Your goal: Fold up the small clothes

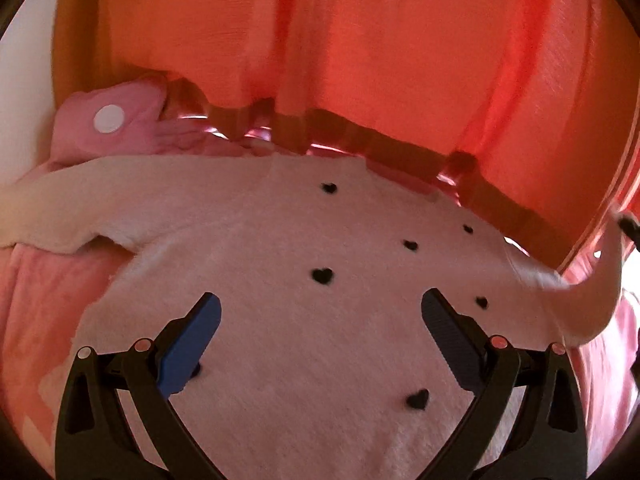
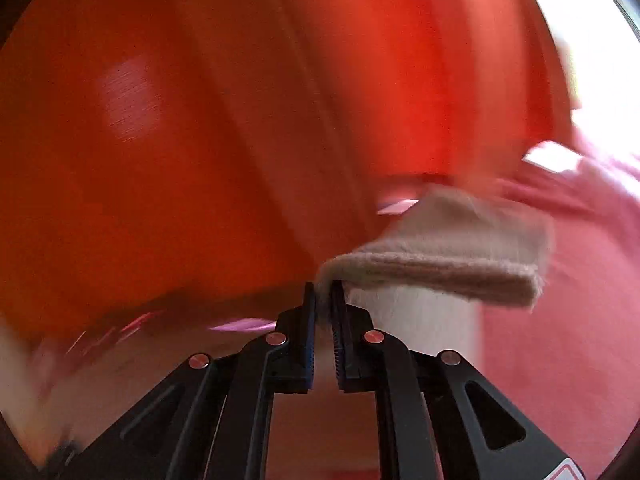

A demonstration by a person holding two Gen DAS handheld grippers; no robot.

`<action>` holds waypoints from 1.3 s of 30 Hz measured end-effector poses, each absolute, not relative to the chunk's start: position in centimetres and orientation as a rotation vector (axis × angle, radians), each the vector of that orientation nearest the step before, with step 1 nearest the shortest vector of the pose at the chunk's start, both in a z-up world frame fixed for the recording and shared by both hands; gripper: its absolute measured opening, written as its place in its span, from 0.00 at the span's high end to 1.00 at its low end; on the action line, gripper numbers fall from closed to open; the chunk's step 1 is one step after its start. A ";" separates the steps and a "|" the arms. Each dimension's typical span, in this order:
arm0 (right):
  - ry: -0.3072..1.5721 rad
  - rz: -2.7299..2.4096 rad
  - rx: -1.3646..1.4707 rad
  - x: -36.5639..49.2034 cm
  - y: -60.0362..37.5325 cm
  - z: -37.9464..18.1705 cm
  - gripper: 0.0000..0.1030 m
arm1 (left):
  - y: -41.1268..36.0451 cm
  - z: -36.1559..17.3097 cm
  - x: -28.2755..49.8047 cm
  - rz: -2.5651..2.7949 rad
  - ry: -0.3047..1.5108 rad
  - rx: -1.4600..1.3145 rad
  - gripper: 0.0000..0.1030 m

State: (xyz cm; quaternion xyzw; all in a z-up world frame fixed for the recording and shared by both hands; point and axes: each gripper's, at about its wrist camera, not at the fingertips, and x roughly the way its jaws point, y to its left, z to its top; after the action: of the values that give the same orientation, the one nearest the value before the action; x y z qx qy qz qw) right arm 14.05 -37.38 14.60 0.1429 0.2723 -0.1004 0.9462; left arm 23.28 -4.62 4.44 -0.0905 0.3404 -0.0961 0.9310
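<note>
L tongs (image 1: 320, 308) spread over sweater (image 1: 280, 240) — R tongs (image 2: 325, 292) pinch sleeve (image 2: 440, 248).

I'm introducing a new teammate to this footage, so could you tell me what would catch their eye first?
The glowing orange curtain fills the background of both views. Below it, spread flat on the pink bedding, lies a pale sweater dotted with small black hearts, with the left tool open above its middle. In the blurred right view, the right tool is shut on the sweater's cuff, lifted off the bedding.
</note>
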 end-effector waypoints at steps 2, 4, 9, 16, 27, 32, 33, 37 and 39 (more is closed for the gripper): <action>0.645 -0.024 0.245 16.9 -30.2 12.7 0.90 | -3.8 4.4 23.6 -0.199 0.696 -0.209 0.05; 0.758 0.080 0.202 18.9 -24.2 8.9 0.90 | -2.9 4.2 24.0 -0.207 0.709 -0.238 0.05; 0.906 0.018 0.177 18.9 -23.8 4.8 0.85 | -0.7 3.2 25.7 -0.209 0.752 -0.326 0.05; 0.888 -0.287 0.676 11.6 -35.6 5.2 0.52 | -0.6 1.5 28.8 -0.276 0.816 -0.430 0.05; 0.907 -0.348 0.831 12.4 -38.3 2.0 0.52 | -1.6 -0.8 34.3 -0.333 0.896 -0.636 0.24; 0.864 -0.384 0.862 12.8 -39.7 0.8 0.52 | -2.6 -1.8 35.8 -0.402 0.924 -0.673 0.84; 0.857 -0.379 0.869 12.6 -40.0 0.7 0.53 | -2.8 -1.7 35.9 -0.408 0.922 -0.659 0.89; 0.789 -0.348 0.723 13.2 -39.5 2.8 0.92 | -2.9 1.4 34.9 -0.382 0.807 -0.548 0.92; 0.690 -0.267 0.639 13.2 -37.6 5.8 0.92 | -2.5 3.6 34.0 -0.383 0.740 -0.534 0.92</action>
State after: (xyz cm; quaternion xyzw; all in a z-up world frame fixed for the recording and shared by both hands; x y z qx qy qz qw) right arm 13.24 -37.61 5.79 0.3068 0.3313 -0.1281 0.8830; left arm 34.04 -2.49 3.56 -0.2564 0.3551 -0.1840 0.8799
